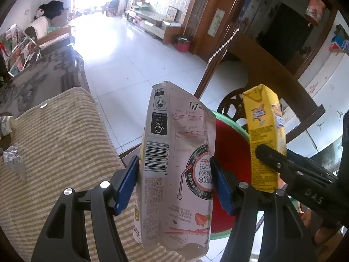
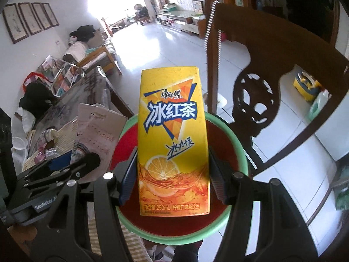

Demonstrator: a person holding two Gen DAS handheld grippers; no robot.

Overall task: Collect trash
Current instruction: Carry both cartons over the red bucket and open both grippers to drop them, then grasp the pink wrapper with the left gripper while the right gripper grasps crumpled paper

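Pinching a crumpled pink-and-white strawberry drink carton point(image 1: 176, 168) between blue-padded jaws, the left gripper point(image 1: 174, 179) holds it upright over the edge of a surface draped in a beige striped cloth point(image 1: 65, 135). The right gripper point(image 2: 172, 176) has its jaws clamped on the sides of a yellow rectangular iced-tea carton point(image 2: 172, 131). Both cartons hang just above a red round bin with a green rim point(image 2: 237, 142), beside a dark carved wooden chair point(image 2: 257, 96).

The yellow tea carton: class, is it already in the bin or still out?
Out. The right gripper grips the yellow tea carton above the green-rimmed bin.
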